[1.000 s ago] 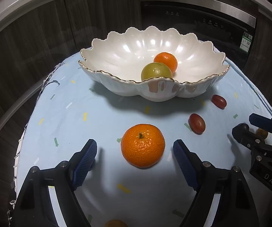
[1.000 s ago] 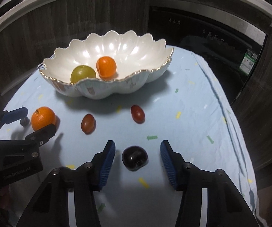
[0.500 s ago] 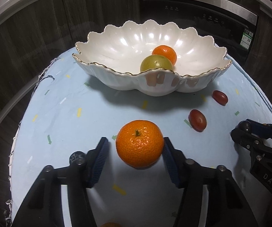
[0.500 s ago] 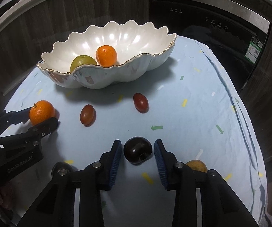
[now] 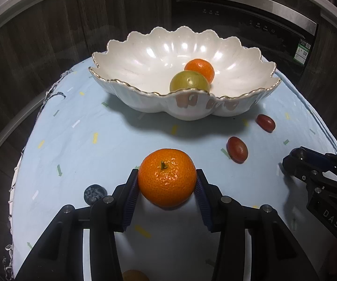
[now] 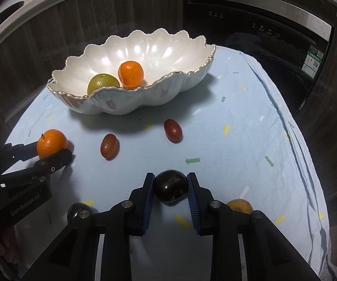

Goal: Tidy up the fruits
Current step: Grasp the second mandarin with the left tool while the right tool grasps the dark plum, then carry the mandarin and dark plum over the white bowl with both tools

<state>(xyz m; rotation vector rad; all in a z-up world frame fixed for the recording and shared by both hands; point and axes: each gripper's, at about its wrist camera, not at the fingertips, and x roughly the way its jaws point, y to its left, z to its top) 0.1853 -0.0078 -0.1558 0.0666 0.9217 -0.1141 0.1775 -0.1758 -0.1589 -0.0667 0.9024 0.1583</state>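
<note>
My left gripper (image 5: 167, 185) is shut on a mandarin (image 5: 166, 180), just above the blue cloth; both show in the right wrist view, gripper (image 6: 51, 152) and mandarin (image 6: 51, 143). My right gripper (image 6: 170, 187) is shut on a dark plum (image 6: 170, 186); in the left wrist view it (image 5: 292, 164) shows at the right edge. A white scalloped bowl (image 5: 145, 98) (image 6: 145, 96) at the back holds a green fruit (image 5: 189, 81) (image 6: 102, 83) and a small orange (image 5: 200, 68) (image 6: 131, 73).
Two red oval fruits (image 6: 108, 145) (image 6: 173, 129) lie in front of the bowl. A blueberry (image 5: 94, 193), a yellow fruit (image 6: 240, 206) and a dark fruit (image 6: 78, 210) lie near the grippers. A dark oven front (image 6: 262, 35) stands behind the round table.
Both grippers moved forward and closed: the left jaws closed on the mandarin, the right jaws on the dark plum. Both fruits now look slightly raised.
</note>
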